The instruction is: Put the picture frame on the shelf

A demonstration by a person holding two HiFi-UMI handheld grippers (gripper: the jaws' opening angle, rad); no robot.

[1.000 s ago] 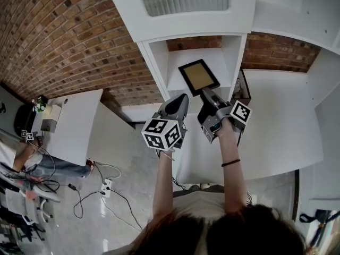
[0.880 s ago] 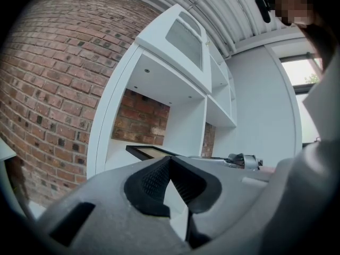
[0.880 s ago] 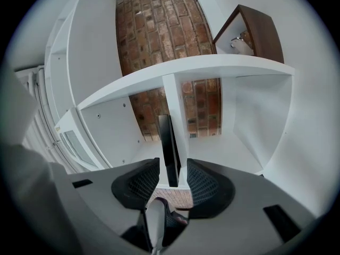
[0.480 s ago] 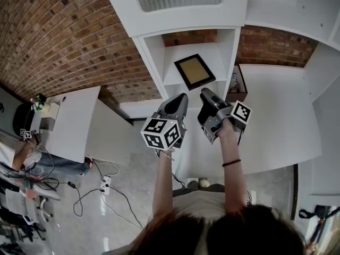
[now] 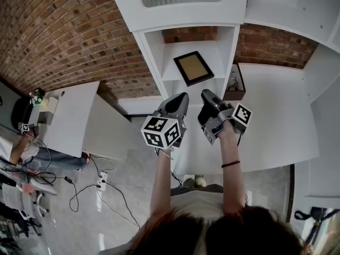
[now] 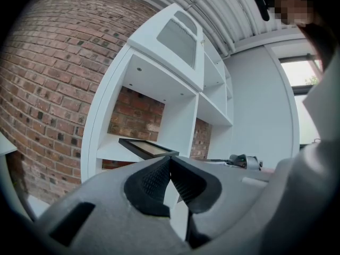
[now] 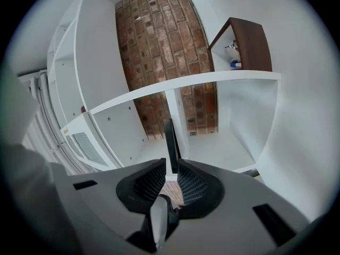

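Black picture frame [image 5: 194, 68] lies on the shelf [image 5: 172, 54], so ease straight back the right gripper [image 7: 171, 166], empty fingers closing, and the left gripper [image 6: 170, 158], fingers together.

one picture frame [image 5: 194, 67], one shelf [image 5: 178, 54], one left gripper [image 5: 183, 96], one right gripper [image 5: 206, 93].

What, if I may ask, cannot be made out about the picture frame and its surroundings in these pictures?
Picture frame: its image is too small in the head view and edge-on in the right gripper view; the left gripper covers its near edge in the left gripper view.
Small things in the brown box: too small to name in the head view.
Person at the head view's left edge: mostly cut off.
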